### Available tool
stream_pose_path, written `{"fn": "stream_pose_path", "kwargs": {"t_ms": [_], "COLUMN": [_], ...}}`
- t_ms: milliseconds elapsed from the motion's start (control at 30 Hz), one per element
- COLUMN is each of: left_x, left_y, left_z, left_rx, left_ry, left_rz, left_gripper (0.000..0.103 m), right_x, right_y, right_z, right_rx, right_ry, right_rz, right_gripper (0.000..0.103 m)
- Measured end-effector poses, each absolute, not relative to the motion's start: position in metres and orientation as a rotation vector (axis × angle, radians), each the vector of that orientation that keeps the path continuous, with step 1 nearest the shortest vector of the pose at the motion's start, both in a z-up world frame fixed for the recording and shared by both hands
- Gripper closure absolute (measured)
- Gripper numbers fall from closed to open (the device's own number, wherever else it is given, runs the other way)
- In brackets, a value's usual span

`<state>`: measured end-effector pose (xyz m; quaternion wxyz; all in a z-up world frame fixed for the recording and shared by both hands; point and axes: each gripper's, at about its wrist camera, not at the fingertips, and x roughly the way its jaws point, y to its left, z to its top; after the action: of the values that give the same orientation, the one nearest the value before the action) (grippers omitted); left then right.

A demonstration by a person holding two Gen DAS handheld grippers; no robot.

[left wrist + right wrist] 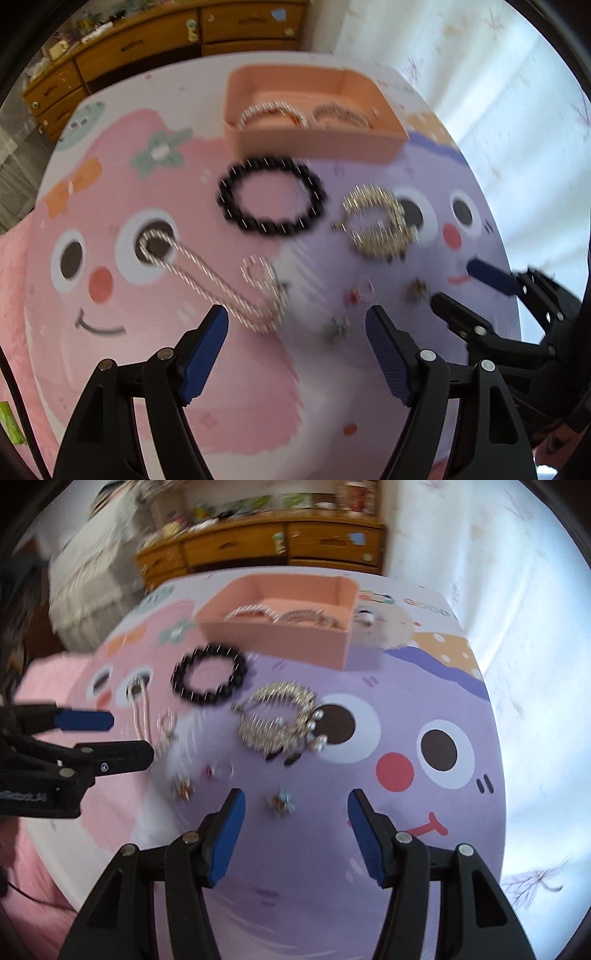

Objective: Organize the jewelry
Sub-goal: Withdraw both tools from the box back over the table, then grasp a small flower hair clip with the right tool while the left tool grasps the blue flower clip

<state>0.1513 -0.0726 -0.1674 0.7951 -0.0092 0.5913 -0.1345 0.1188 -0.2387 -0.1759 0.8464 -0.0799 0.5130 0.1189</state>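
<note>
Both the left gripper [297, 317] and right gripper [295, 803] are spread, empty; approach the, probably, earring [281, 802] squarely, pinching low.

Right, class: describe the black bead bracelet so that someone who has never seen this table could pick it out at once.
Find the peach tray at the far side of the cartoon mat. Just in front of its near wall, on the mat, lies the black bracelet, a closed ring of round beads. To one side sits a sparkly silver bracelet, to the other a silver chain; it is the only dark piece.
</note>
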Motion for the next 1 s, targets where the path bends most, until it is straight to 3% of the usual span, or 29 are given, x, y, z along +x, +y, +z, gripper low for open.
{"fn": "stream_pose_path", "kwargs": {"t_ms": [433, 667, 733, 800, 867, 1000], "left_x": [0.128, 0.127, 0.126, 0.127, 0.129, 0.130], "left_y": [-0.100, -0.104, -0.105, -0.108, -0.112, -0.116], "left_z": [-0.192, -0.200, -0.199, -0.198, -0.198, -0.199], "left_rx": [-0.015, -0.080, -0.091, -0.078, -0.067, -0.072], "left_ry": [1.335, 1.332, 1.309, 1.290, 1.284, 1.281], "left_rz": [-0.269, -0.252, -0.260, -0.265, -0.263, -0.268], "left_gripper": [0.024, 0.022, 0.023, 0.033, 0.053, 0.071], "right_x": [0.087, 0.093, 0.097, 0.101, 0.104, 0.108], "right_y": [-0.206, -0.217, -0.222, -0.225, -0.227, -0.229], "right_z": [-0.200, -0.201, -0.201, -0.202, -0.202, -0.203], "right_rx": [-0.610, -0.572, -0.537, -0.522, -0.503, -0.478], "right_ry": [0.982, 0.981, 0.988, 0.999, 1.001, 1.009], "right_rz": [0.428, 0.456, 0.469, 0.474, 0.486, 0.512], "right_gripper": [0.045, 0.046, 0.051, 0.061, 0.065, 0.070]}}
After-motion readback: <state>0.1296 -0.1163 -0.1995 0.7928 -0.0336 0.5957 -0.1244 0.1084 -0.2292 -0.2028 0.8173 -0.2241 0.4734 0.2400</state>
